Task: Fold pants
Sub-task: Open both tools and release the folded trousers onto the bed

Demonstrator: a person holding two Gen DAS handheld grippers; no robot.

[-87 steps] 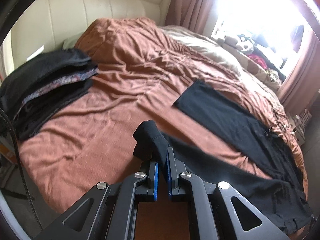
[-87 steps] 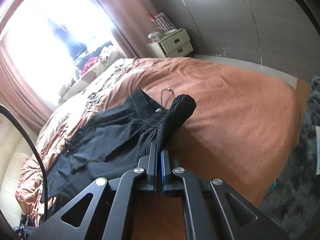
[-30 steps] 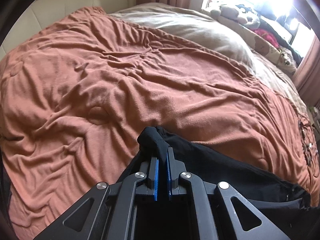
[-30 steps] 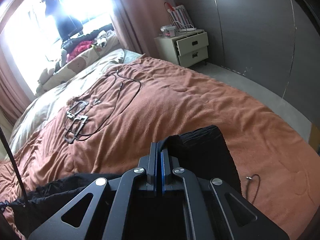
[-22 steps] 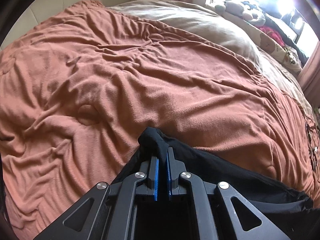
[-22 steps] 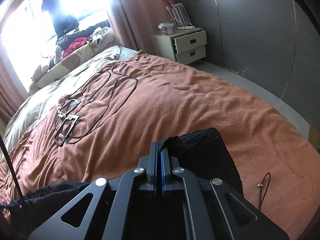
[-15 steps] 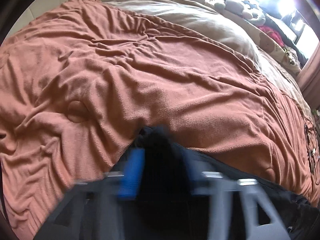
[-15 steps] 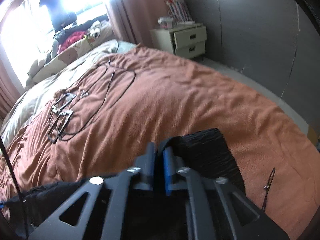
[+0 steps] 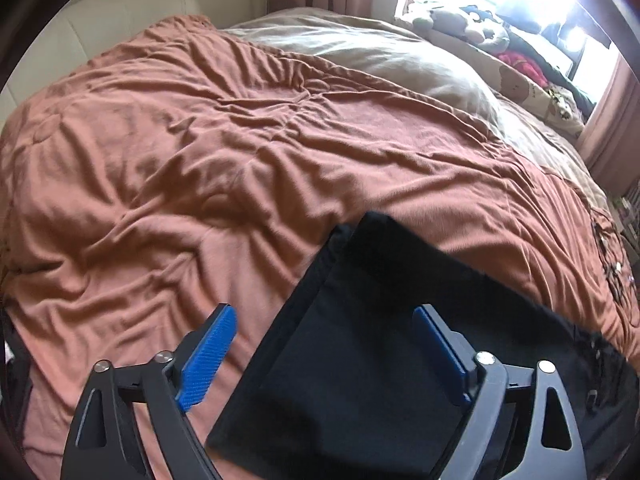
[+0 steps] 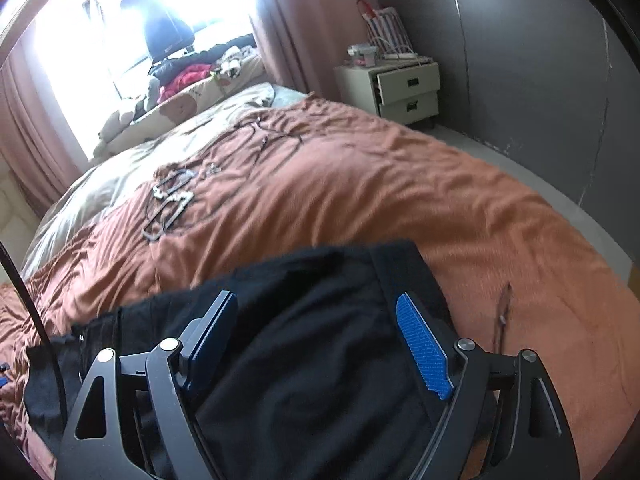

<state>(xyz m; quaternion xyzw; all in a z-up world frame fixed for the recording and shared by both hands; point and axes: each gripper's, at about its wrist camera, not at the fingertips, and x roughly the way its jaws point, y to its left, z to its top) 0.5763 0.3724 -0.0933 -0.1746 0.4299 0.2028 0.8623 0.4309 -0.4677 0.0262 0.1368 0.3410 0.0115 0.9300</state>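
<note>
Released since a second ago, the black pants (image 9: 372, 344) are left flat on the bed (image 9: 200, 152) beneath the left gripper (image 9: 328, 344) and right gripper (image 10: 320, 332), whose jaws have just been spread wide

We count one pair of black pants (image 9: 360, 344), lying under the two open claws: one left claw (image 9: 324, 344) and one right claw (image 10: 316, 332). Ahead of the claws we see one orange blanket (image 9: 200, 152), one beige blanket (image 9: 380, 56) and one nightstand (image 10: 404, 92) with two drawers.
</note>
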